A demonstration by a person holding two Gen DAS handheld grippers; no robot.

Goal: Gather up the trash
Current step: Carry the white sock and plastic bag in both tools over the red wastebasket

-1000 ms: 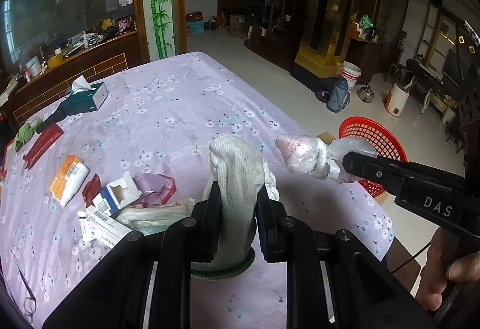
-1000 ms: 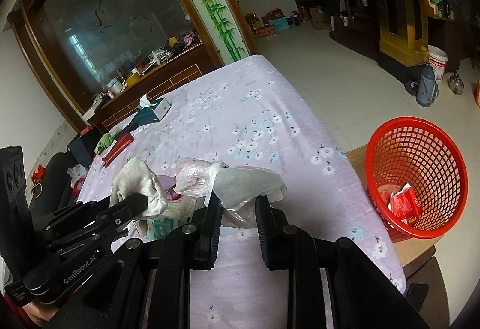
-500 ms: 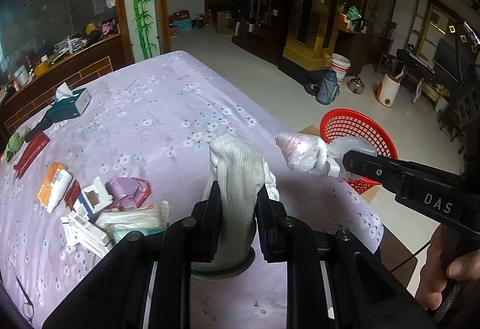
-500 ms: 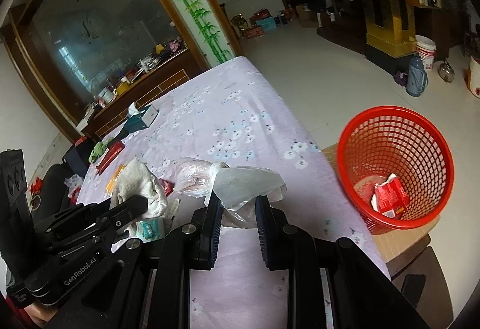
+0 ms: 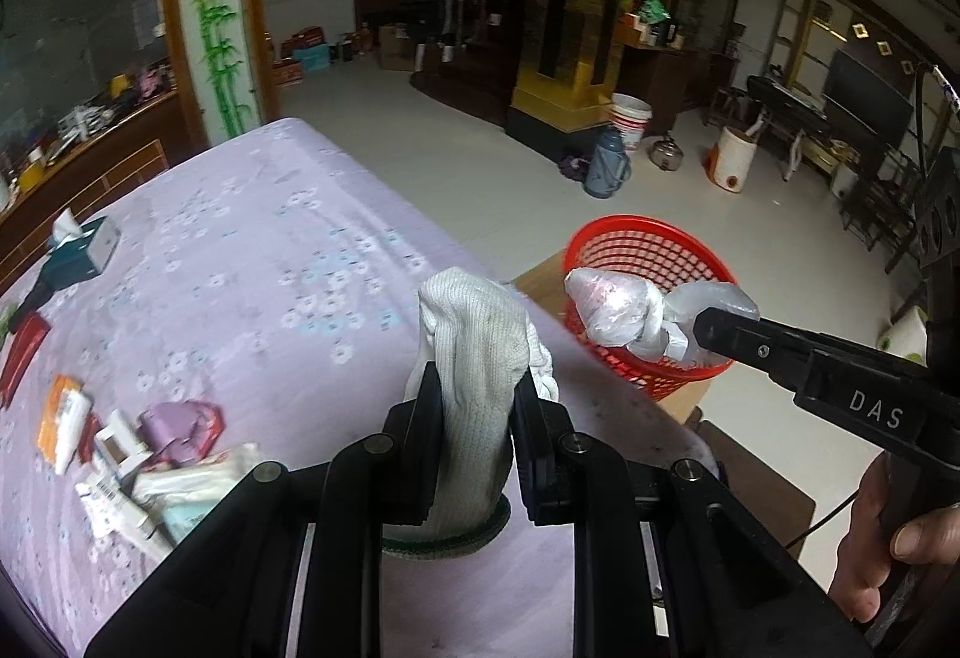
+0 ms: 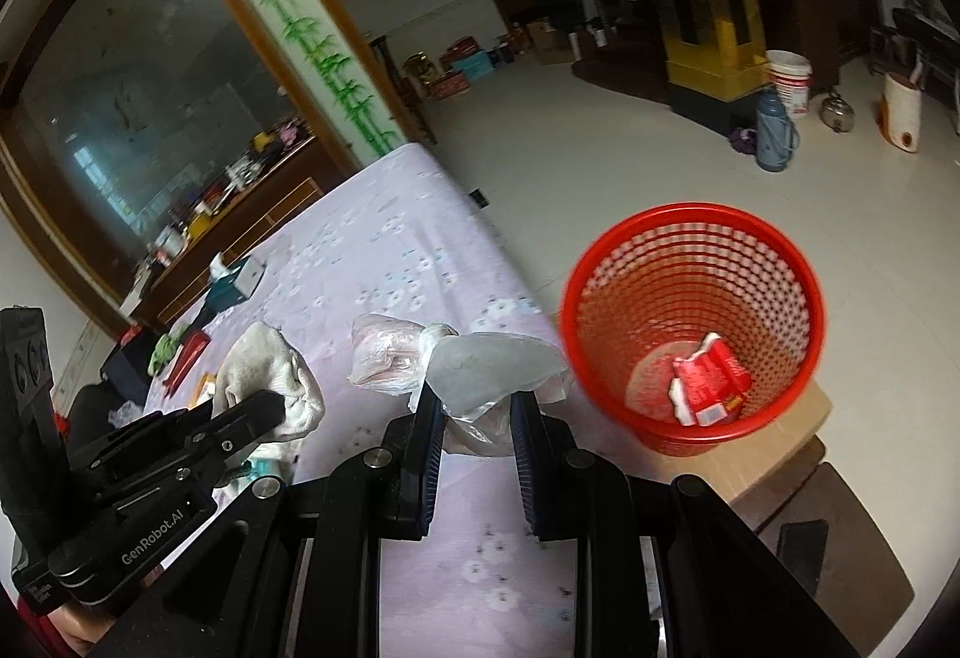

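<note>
Left gripper clamped on a white knitted cotton glove with a green cuff; glove stands upright between the jaws, cuff at the bottom, fingers end poking above the tips; held above the near part of the lilac flower-print tablecloth.

Right gripper clamped on a knotted clear plastic bag with pinkish contents; jaws pinch the loose flap, the bulging knotted end sticks out to the left past the tips; from the left wrist camera the same bag hangs in front of the basket rim, over the table edge.

Round red plastic mesh basket sits on a brown box just beside the table's right edge; a red-and-white crumpled packet lies at its bottom.

Still on the cloth, left of the glove: cluster of litter, i.e. purple wrapper, small white carton with barcode, orange-and-white packet; further back a teal tissue box, well apart from the cluster.

A hand grips the right tool's handle at lower right.
</note>
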